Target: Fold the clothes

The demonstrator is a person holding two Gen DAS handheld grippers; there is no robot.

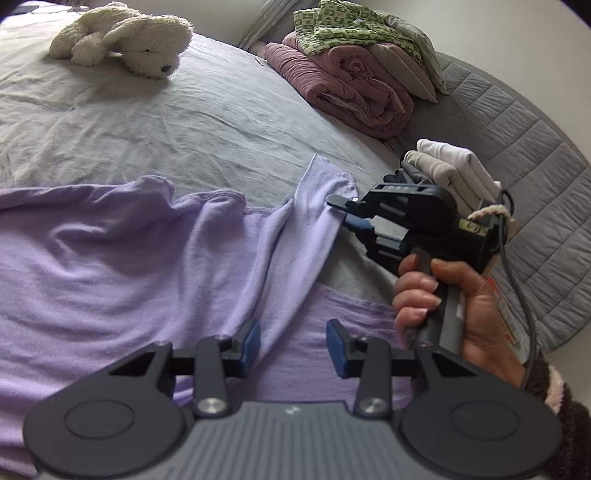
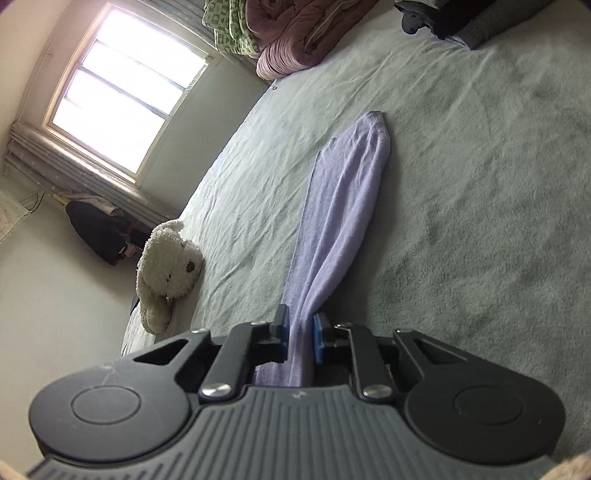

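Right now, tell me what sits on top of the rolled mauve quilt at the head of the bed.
A green-and-white patterned cloth lies crumpled on the mauve quilt, with a pale grey fabric beside it. Whatever is beneath that pile is covered.

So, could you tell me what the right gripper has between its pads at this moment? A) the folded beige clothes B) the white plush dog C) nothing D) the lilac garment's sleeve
D: in the right wrist view the right gripper has its blue pads closed on the lilac sleeve, which stretches away over the bed sheet.
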